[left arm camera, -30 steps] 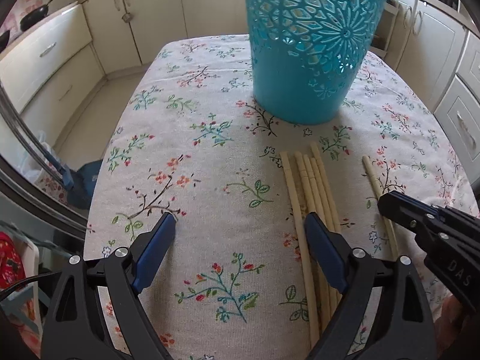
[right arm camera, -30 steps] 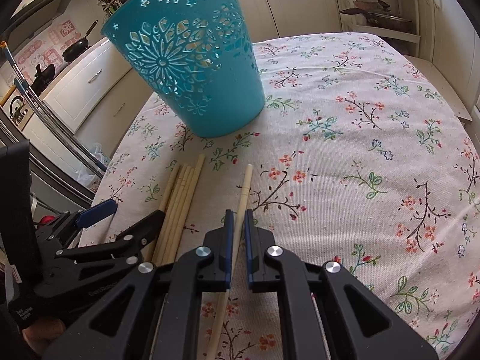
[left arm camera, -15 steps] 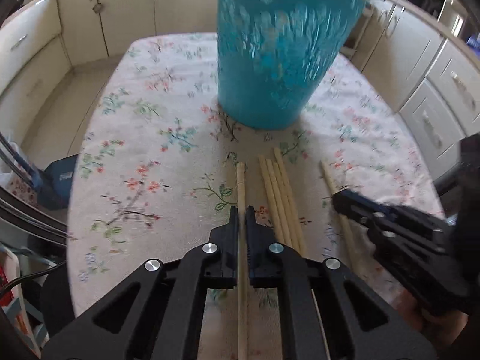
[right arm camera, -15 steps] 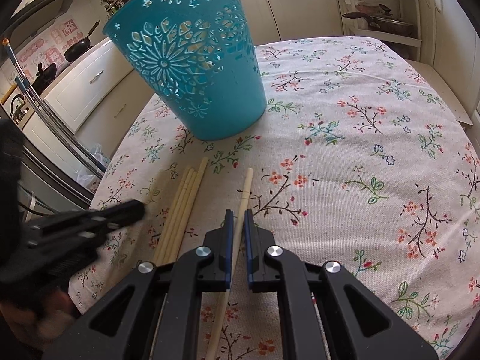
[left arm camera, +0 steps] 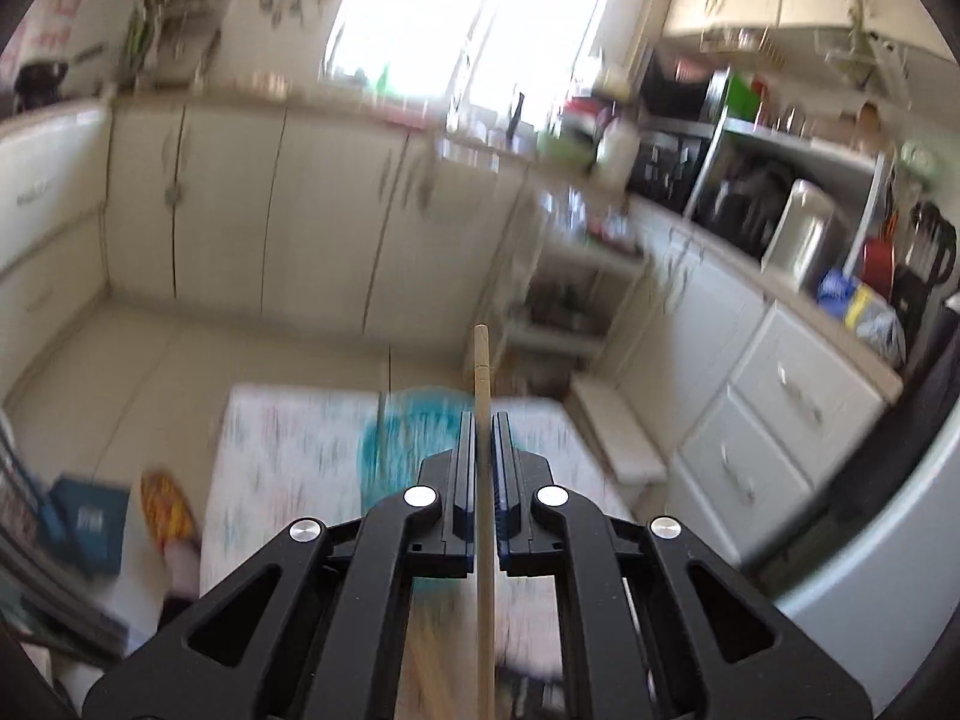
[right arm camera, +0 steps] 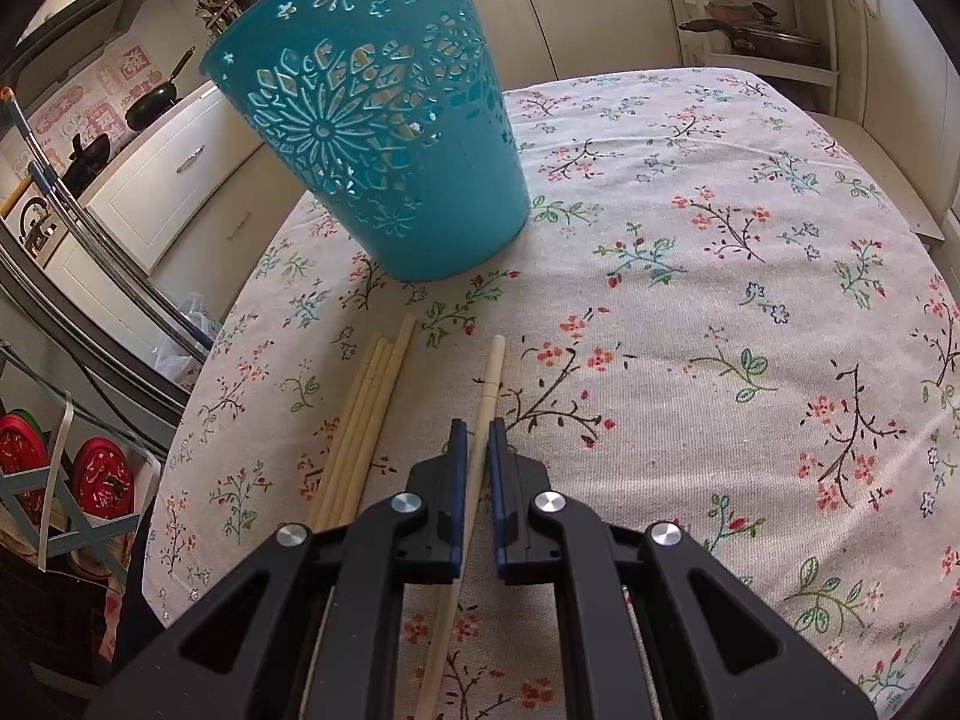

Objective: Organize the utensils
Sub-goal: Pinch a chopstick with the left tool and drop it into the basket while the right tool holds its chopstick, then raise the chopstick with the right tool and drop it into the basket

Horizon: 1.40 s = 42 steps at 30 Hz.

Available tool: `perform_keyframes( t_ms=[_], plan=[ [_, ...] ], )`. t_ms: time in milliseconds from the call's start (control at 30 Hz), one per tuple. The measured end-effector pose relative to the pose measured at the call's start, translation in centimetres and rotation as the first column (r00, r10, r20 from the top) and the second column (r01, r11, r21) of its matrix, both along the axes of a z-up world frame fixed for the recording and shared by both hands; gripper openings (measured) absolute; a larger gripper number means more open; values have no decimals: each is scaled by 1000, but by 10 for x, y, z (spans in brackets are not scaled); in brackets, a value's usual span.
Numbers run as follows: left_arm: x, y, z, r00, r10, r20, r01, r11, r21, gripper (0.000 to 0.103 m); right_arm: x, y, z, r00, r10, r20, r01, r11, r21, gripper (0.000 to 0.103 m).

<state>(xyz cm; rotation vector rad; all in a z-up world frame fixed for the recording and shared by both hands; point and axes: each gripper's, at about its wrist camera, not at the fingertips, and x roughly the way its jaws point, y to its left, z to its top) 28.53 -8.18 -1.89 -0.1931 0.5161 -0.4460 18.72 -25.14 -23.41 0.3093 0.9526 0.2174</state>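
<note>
My left gripper is shut on a wooden chopstick and holds it high above the table, its tip pointing up and away. The teal cut-out basket shows blurred far below it. In the right wrist view the basket stands upright on the floral tablecloth. My right gripper is shut on a pale chopstick that lies on the cloth. A bundle of several chopsticks lies just left of it.
White kitchen cabinets and a cluttered counter surround the table. A blue box and a slipper lie on the floor to the left. A rack with red plates stands left of the table.
My left gripper shut on a chopstick from the bundle and lifted it high, tilting upward. My right gripper stayed shut on the pale chopstick on the cloth.
</note>
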Motion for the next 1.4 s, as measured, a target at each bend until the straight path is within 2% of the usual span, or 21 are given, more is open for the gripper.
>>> perform_keyframes(
  t_ms=[33, 167, 267, 333, 433, 567, 667, 733, 800, 900, 967, 1033, 1100, 1133, 1167, 1233, 1400],
  plan=[
    [9, -6, 9, 999, 16, 42, -15, 1000, -11, 5, 0, 0, 0, 1000, 1, 0, -1, 1000, 1, 7],
    [40, -21, 21, 990, 87, 115, -82, 995, -48, 5, 1, 0, 0, 1000, 6, 7, -6, 1000, -7, 7],
    [61, -34, 14, 975, 148, 168, -142, 989, -44, 5, 1, 2, 0, 1000, 9, 13, -9, 1000, -15, 7],
    [76, -43, -1, 965, 183, 186, -182, 983, -19, 5, 1, 2, -1, 1000, 11, 15, -11, 1000, -16, 7],
    [92, -58, -28, 959, 213, 186, -221, 975, 21, 5, 2, 2, -1, 1000, 15, 15, -14, 1000, -13, 7],
    [105, -64, -58, 966, 218, 136, -229, 971, 68, 5, 2, 1, -1, 1000, 17, 15, -17, 1000, -8, 7],
    [104, -61, -69, 969, 217, 116, -229, 968, 106, 7, 2, 0, -1, 1000, 17, 13, -17, 1000, -3, 7],
    [100, -58, -71, 972, 211, 104, -224, 965, 134, 14, 2, 0, 0, 1000, 17, 12, -17, 1000, -3, 7],
    [91, -53, -68, 970, 215, 109, -229, 963, 139, 30, 2, 0, 0, 1000, 19, 13, -19, 1000, -6, 7],
    [74, -41, -59, 967, 221, 124, -237, 963, 132, 45, 2, 0, 0, 1000, 26, 11, -26, 1000, -5, 9],
    [58, -29, -53, 965, 226, 130, -242, 962, 124, 51, 1, 0, 0, 999, 36, 10, -36, 999, 6, 15],
    [36, -12, -52, 961, 242, 136, -259, 957, 129, 59, 0, 2, 1, 999, 42, 12, -42, 999, -1, 15],
    [15, 3, -58, 955, 262, 139, -281, 949, 141, 73, -2, 7, 2, 999, 50, 23, -49, 998, -40, 15],
    [4, 12, -66, 952, 275, 132, -294, 943, 157, 76, -2, 10, 2, 998, 48, 28, -46, 996, -76, 8],
    [-4, 17, -73, 951, 282, 123, -300, 938, 173, 79, -3, 15, 3, 998, 52, 39, -46, 991, -126, 6],
    [-17, 28, -102, 958, 279, 62, -286, 929, 234, 79, -5, 26, 5, 996, 75, 55, -63, 978, -201, 6],
    [-27, 41, -174, 959, 273, -68, -232, 904, 360, 79, -13, 28, 6, 996, 85, 22, -76, 966, -248, 8]
  ],
)
